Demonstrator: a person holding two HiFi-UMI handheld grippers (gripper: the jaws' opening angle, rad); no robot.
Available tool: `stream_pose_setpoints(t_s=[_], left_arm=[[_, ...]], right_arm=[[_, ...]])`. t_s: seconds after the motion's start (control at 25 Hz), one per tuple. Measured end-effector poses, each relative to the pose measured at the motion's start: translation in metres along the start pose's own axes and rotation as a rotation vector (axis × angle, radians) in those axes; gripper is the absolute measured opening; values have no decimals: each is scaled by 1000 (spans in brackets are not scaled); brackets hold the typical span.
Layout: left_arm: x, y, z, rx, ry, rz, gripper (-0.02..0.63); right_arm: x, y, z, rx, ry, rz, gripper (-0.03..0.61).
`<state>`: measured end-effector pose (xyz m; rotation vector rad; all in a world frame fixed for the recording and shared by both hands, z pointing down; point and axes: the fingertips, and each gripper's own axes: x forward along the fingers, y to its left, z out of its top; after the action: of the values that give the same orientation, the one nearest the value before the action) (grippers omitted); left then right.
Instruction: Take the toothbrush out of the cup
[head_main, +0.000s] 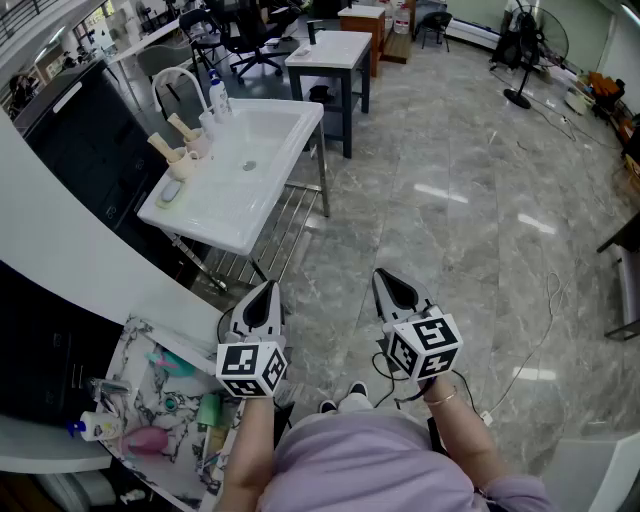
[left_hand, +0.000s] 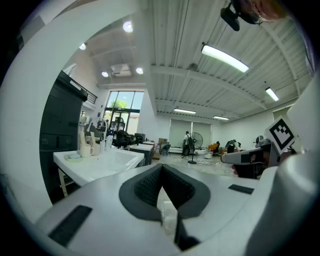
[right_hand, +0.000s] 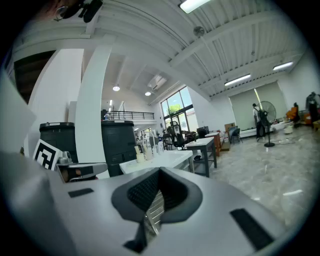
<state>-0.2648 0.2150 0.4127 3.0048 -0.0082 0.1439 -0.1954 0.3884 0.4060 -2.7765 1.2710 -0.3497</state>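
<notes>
Both tools are closed and empty: my left tool and right tool sit side by side low in the head view, pointing ahead over the floor, and each tool's own view shows its jaws meeting on themselves. Grey marbled floor fills most of what I see. To my left runs a curved white desk carrying a marbled tray of toiletries too jumbled to name. Ahead on the left stands the white sink, well apart from my tools, and the wire rack under its near corner lies between me and it. Beyond it is a small white desk. On the sink's far-left rim are an arched faucet, a white bottle whose label is too small to read, and 2 cups side by side. The nearer cup holds the toothbrush, its long axis tilted with the upper end leaning toward the picture's upper left. The farther cup holds a 2nd brush leaning the same way.
</notes>
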Motion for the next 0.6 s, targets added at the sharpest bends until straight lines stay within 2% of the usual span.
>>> stream_pose_setpoints(t_s=[0.36,0.52,0.6], left_arm=[[16,-5,-10,-2,34,37,0],[21,-3,-13,-12,34,62,3],[22,-3,-14,-15,37,68,34]], right_arm=[[-3,-17,2,-50,-22,-33,3],[-1,-26,0,-34,-26,-38,3],[0,-31,-1,-31,-19,-44,16]])
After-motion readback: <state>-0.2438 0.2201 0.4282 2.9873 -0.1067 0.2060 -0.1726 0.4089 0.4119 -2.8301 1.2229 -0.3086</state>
